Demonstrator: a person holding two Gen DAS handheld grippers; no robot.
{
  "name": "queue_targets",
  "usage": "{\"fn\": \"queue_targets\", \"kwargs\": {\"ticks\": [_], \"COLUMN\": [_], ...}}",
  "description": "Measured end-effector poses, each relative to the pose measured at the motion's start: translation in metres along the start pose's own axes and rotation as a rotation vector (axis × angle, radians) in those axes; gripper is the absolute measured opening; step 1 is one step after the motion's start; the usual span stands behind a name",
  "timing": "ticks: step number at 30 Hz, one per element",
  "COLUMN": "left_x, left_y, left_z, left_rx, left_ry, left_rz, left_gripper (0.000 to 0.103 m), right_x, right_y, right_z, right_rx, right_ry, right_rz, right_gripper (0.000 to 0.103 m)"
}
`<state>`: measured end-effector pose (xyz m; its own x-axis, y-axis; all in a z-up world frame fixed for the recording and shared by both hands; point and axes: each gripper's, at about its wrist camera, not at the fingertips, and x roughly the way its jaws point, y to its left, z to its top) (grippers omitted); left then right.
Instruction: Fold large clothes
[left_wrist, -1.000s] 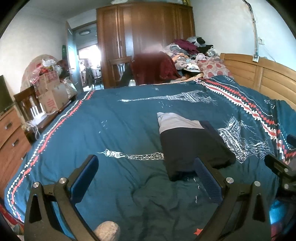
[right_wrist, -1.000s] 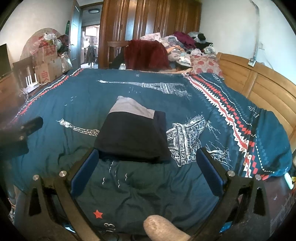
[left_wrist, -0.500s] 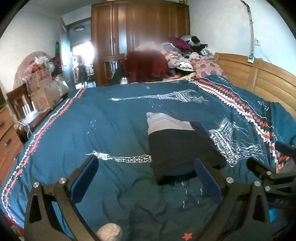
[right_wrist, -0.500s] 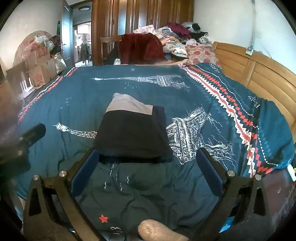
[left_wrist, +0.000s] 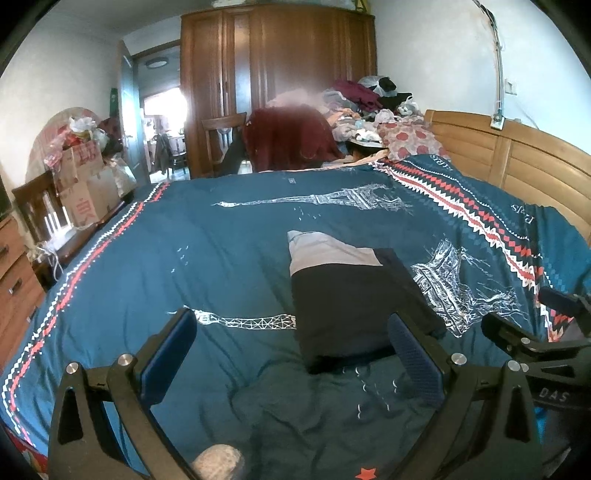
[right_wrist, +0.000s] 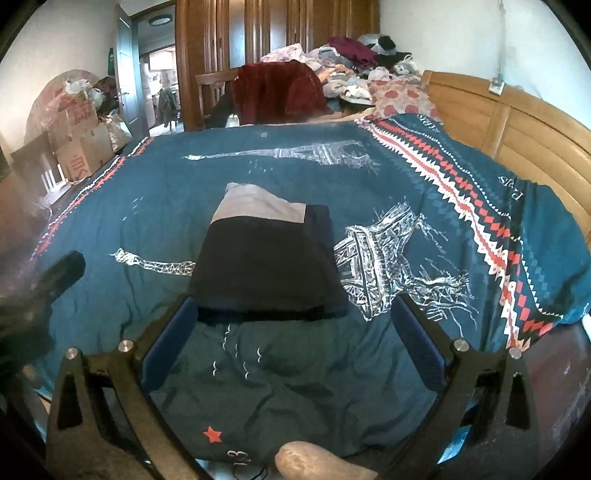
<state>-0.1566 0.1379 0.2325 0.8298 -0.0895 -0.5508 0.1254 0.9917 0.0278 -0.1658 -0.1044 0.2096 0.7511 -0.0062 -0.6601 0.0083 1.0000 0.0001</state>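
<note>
A folded garment (left_wrist: 351, 291) (right_wrist: 266, 258), black with a grey band at its far end, lies flat on the blue bedspread (left_wrist: 221, 240) (right_wrist: 443, 221). My left gripper (left_wrist: 291, 343) is open, hovering over the bedspread just short of the garment's near edge; its right pad (left_wrist: 413, 354) overlaps the garment's near corner in the view. My right gripper (right_wrist: 291, 328) is open too, its blue pads (right_wrist: 170, 339) straddling the near edge, holding nothing. Each gripper shows at the side of the other's view.
A wooden headboard (left_wrist: 517, 162) runs along the right. Piled clothes (left_wrist: 369, 107) and a chair with a red garment (left_wrist: 291, 140) stand past the bed's far end before a wardrobe (left_wrist: 277, 74). Boxes (left_wrist: 85, 184) and a dresser (left_wrist: 14, 266) line the left.
Both grippers have drawn back and swung slightly, so the garment sits a little further left and away in the views. The garment has not moved; both stay open.
</note>
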Motion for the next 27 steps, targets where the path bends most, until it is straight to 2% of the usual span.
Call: {"fn": "queue_targets", "kwargs": {"ticks": [27], "left_x": [-0.0082], "left_y": [0.0048], "left_z": [-0.0011], "left_rx": [0.003], "left_ry": [-0.019], "left_rz": [0.013], "left_gripper": [0.103], "right_x": [-0.0034], "right_y": [0.0067], "right_z": [0.0003], "right_rx": [-0.003], "right_ry": [-0.002], "right_rz": [0.024], "right_gripper": [0.102]}}
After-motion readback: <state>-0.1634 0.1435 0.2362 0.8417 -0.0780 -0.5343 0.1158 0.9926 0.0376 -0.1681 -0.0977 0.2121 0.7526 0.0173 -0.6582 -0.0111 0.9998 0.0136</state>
